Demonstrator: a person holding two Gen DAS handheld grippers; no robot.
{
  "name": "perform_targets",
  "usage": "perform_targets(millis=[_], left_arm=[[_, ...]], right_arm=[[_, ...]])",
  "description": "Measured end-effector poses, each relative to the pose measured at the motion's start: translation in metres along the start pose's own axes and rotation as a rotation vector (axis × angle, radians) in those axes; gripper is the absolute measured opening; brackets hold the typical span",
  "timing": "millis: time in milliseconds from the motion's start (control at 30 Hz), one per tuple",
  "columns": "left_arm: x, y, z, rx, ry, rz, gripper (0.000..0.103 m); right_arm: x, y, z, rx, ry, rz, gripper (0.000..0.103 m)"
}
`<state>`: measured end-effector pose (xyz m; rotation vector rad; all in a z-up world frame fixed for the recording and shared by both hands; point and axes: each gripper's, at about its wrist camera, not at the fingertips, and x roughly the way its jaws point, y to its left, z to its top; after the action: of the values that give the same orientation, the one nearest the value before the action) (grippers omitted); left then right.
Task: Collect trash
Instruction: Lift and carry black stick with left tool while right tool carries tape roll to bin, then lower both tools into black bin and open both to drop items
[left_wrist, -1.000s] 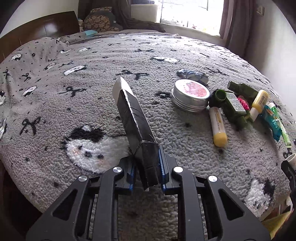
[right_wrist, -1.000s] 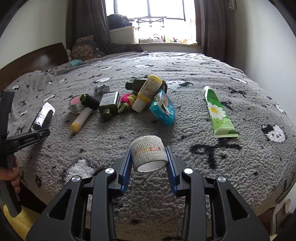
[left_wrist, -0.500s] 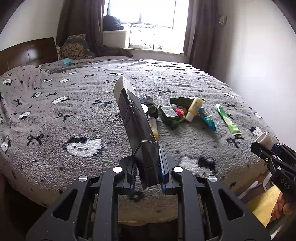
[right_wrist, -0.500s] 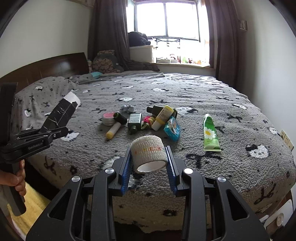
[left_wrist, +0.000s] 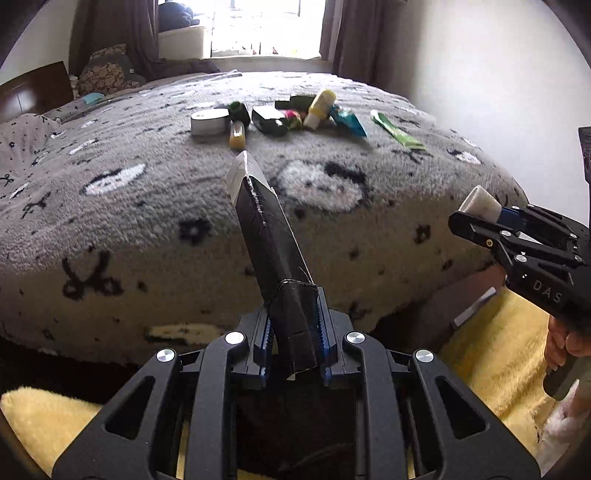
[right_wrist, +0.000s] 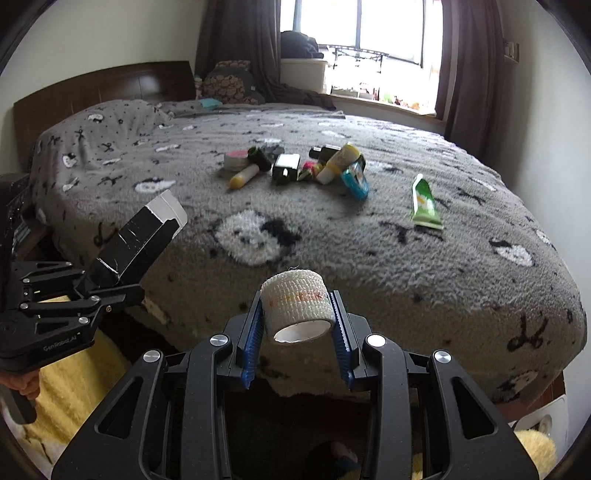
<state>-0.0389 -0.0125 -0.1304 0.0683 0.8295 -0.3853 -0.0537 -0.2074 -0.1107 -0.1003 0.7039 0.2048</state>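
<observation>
My left gripper (left_wrist: 293, 343) is shut on a long black carton (left_wrist: 271, 243) with a white open end, held off the bed's front edge; it also shows in the right wrist view (right_wrist: 135, 240). My right gripper (right_wrist: 297, 325) is shut on a white bandage roll (right_wrist: 297, 306), also held off the bed; the roll shows in the left wrist view (left_wrist: 480, 201). On the grey blanket (right_wrist: 369, 236) lie a round tin (right_wrist: 235, 159), a yellow stick (right_wrist: 243, 176), a dark green bottle (right_wrist: 285, 168), a yellow-capped bottle (right_wrist: 338, 162), a blue packet (right_wrist: 354, 179) and a green tube (right_wrist: 424, 201).
A yellow rug (left_wrist: 491, 350) covers the floor below both grippers. The wooden headboard (right_wrist: 103, 86) stands at the back left, with pillows and a curtained window (right_wrist: 354, 40) behind the bed. A white wall (left_wrist: 498, 92) runs along the right side.
Both grippers have pulled back from the bed and lowered, still holding the carton and the roll. The bed's front edge and the yellow rug have come into view.
</observation>
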Motion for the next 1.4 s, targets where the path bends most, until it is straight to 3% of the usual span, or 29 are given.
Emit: perform_targets(millis=[267, 567, 767, 933, 1167, 1233, 1333, 1400], left_arm=[[0.036, -0.014, -0.045, 0.007, 0.198, -0.108, 0.018], [0.100, -0.012, -0.071, -0.024, 0.371, -0.138, 0.018], [0.126, -0.003, -0.083, -0.042, 0.429, -0.144, 0.018], [0.127, -0.001, -0.090, -0.049, 0.445, -0.158, 0.018], [0.138, -0.005, -0.095, -0.041, 0.465, -0.151, 0.028], [0.139, -0.006, -0.098, -0.040, 0.470, -0.152, 0.028], [0.142, -0.007, -0.100, -0.035, 0.479, -0.150, 0.037], [0.143, -0.008, -0.105, -0.029, 0.481, -0.142, 0.052]], right_arm=[[0.040, 0.004, -0.044, 0.084, 0.200, 0.116, 0.035], [0.096, 0.007, -0.076, 0.175, 0.388, 0.177, 0.035], [0.132, 0.013, -0.095, 0.205, 0.484, 0.203, 0.035], [0.136, 0.022, -0.106, 0.169, 0.503, 0.193, 0.036], [0.126, 0.017, -0.102, 0.199, 0.499, 0.211, 0.037], [0.126, 0.015, -0.103, 0.203, 0.503, 0.220, 0.043], [0.126, 0.019, -0.106, 0.210, 0.498, 0.222, 0.053], [0.126, 0.021, -0.104, 0.220, 0.497, 0.220, 0.058]])
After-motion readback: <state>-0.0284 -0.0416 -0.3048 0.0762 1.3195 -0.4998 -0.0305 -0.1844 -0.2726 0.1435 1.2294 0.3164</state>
